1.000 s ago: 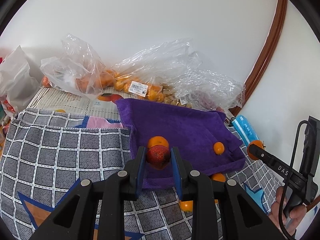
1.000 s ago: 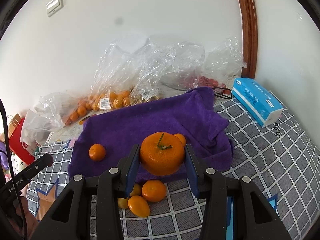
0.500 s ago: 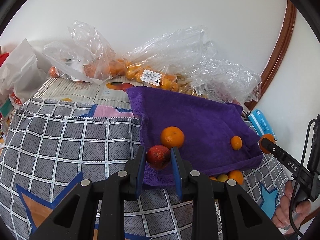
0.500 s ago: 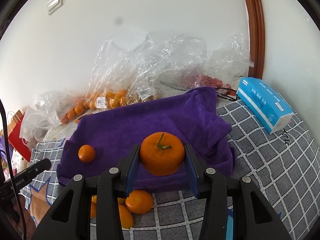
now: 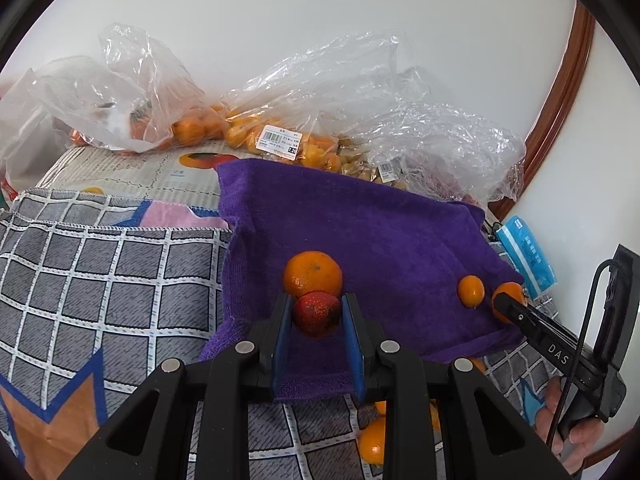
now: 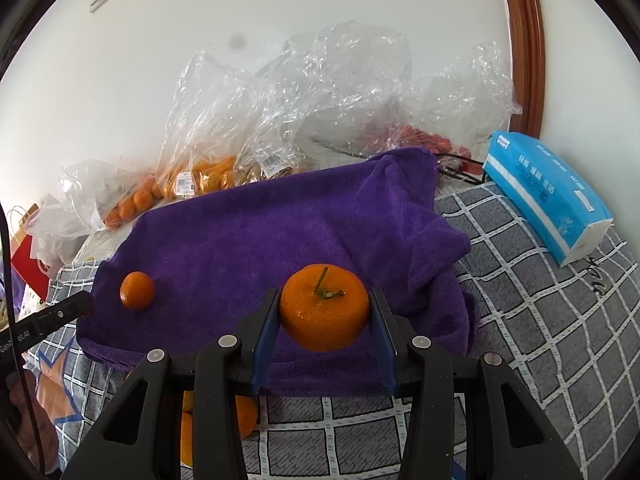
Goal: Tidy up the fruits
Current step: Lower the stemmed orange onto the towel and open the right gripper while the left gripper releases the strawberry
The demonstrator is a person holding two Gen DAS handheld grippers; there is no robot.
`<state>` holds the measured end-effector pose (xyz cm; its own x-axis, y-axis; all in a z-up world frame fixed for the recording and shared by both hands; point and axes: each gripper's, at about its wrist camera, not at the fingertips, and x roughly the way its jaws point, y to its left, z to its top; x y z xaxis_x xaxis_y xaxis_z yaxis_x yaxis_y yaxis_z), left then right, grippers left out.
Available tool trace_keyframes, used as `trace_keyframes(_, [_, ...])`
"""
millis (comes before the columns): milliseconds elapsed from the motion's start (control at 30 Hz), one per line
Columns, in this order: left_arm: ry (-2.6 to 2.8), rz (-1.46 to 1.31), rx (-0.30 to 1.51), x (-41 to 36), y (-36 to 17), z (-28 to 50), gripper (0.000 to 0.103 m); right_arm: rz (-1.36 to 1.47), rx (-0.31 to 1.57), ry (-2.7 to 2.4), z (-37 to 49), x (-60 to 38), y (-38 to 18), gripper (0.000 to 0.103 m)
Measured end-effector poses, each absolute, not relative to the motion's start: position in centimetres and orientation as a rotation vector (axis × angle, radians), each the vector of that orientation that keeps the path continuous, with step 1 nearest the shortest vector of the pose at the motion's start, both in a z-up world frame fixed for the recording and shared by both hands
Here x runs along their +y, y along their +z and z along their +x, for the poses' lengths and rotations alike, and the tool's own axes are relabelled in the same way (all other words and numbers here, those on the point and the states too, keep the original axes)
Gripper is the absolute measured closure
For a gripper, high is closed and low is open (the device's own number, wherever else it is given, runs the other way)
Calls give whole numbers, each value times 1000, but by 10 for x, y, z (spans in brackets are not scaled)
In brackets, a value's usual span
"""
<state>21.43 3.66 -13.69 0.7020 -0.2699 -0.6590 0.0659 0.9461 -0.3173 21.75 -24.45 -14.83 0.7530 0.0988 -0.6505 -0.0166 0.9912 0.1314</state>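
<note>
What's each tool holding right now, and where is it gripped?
The left tool clamps a red fruit by its sides. The right tool clamps a stemmed orange by its sides, stem up.

Loose oranges [image 5: 374, 442] near the checkered blanket's [image 5: 100, 280] front edge sit half hidden behind the tongs' arms. The bag labels [image 5: 279, 142] are too small to read. The red fruit [image 6: 424, 138] under crumpled plastic is indistinct.

The plush purple terry towel [image 6: 256, 236] looks matt and nappy. On the near side, the grey checked woven blanket [image 5: 100, 280] is coarser, with stitched edges. Far behind, crinkled clear plastic bags [image 6: 320, 96] shine glossily. At right, the blue film-wrapped tissue pack [image 6: 548, 196] is smooth, and the brown wooden door frame [image 6: 524, 40] looks varnished.
</note>
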Motion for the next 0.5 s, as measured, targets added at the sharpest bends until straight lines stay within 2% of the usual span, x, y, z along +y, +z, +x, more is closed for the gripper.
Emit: trace_keyframes(500, [-204,-282,782,35,-150,217,79,47,715,55,217,-231,-164,59])
